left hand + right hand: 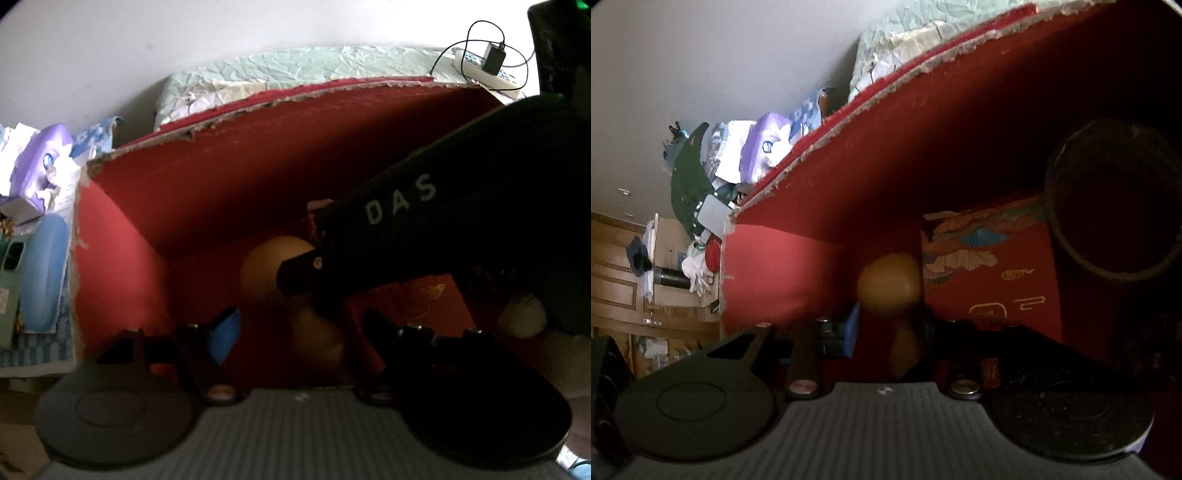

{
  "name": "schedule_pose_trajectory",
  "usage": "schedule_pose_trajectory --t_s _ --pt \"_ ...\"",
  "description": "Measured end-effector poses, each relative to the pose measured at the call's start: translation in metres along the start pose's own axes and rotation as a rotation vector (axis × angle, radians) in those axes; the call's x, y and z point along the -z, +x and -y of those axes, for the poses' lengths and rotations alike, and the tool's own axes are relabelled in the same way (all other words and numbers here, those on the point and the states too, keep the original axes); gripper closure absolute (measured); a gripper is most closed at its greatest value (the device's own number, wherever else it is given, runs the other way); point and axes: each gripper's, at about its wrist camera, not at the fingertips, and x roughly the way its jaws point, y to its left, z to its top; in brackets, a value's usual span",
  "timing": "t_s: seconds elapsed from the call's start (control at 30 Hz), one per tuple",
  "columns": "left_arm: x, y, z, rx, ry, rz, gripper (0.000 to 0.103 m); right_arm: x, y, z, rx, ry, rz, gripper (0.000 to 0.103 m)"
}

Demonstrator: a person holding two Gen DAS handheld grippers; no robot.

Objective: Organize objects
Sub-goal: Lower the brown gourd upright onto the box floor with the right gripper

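Plain white wall, crumpled pale green sheet along it, wooden panelled cabinet at left, dim daylight

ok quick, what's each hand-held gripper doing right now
left hand-held gripper: open, holding nothing
right hand-held gripper: closed on the wooden gourd
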Motion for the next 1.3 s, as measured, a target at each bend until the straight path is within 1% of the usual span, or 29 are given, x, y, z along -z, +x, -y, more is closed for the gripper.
schedule_pose_trajectory --t_s 0.13,0.37,0.47,0.5,0.53,0.63,0.73,0.83,0.9,1.1,1.3 --pt "0.0 0.001 0.0 0.0 -0.003 -0.001 0.027 0.001 -0.003 0.0 0.0 0.009 0.042 0.07" --pt "0.001 0.001 0.001 -0.008 0.0 0.003 0.027 0.0 -0.007 0.004 0.008 0.043 0.081 0.071" --pt "0.001 0.001 0.001 -0.008 0.0 0.003 0.027 0.0 -0.012 -0.001 0.032 0.001 0.101 0.072" --pt "0.001 0.001 0.001 -0.008 0.001 0.003 0.027 0.0 -0.014 -0.003 0.044 -0.022 0.111 0.073" --pt "0.001 0.001 0.001 -0.008 0.001 0.003 0.027 0.001 -0.016 -0.005 0.064 -0.052 0.126 0.077" --pt "0.001 0.001 0.002 -0.008 0.002 0.007 0.028 0.003 -0.022 -0.011 0.137 -0.15 0.164 0.084" --pt "0.001 0.002 0.002 -0.01 0.002 0.008 0.028 0.007 -0.027 -0.012 0.222 -0.229 0.186 0.085" --pt "0.001 0.003 0.003 -0.011 0.002 0.007 0.028 0.011 -0.028 -0.012 0.266 -0.282 0.205 0.086" --pt "0.001 0.003 0.003 -0.012 0.003 0.007 0.028 0.011 -0.027 -0.008 0.273 -0.281 0.207 0.086" --pt "0.0 0.002 0.002 -0.014 0.004 0.007 0.027 0.008 -0.024 -0.004 0.256 -0.259 0.207 0.086" --pt "0.001 0.001 0.001 -0.021 0.005 0.006 0.026 0.008 -0.027 0.001 0.218 -0.219 0.191 0.086"
